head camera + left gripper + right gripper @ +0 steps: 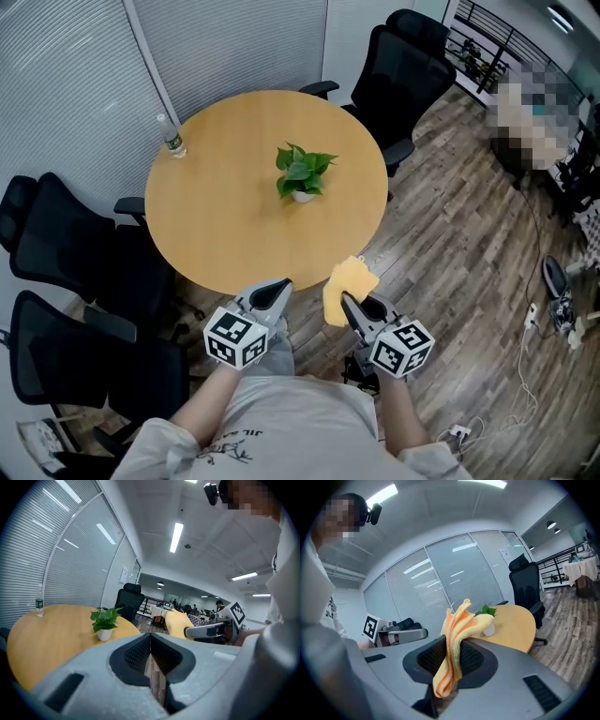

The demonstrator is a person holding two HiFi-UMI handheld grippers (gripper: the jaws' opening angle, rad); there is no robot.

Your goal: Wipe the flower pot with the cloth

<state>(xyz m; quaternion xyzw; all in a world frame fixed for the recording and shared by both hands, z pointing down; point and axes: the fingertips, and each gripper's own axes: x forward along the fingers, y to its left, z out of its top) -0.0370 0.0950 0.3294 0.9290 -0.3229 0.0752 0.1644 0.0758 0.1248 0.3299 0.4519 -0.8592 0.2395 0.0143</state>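
Cloth [454, 634] sits clamped between my right fingers [427, 659], its yellow folds standing up above them and flopping forward. My left fingers [136, 656] are pressed together with nothing between them. The pot [302, 196], white with a green plant, stands upright on the tabletop [225, 225], well ahead of both pairs of fingers and touching neither.
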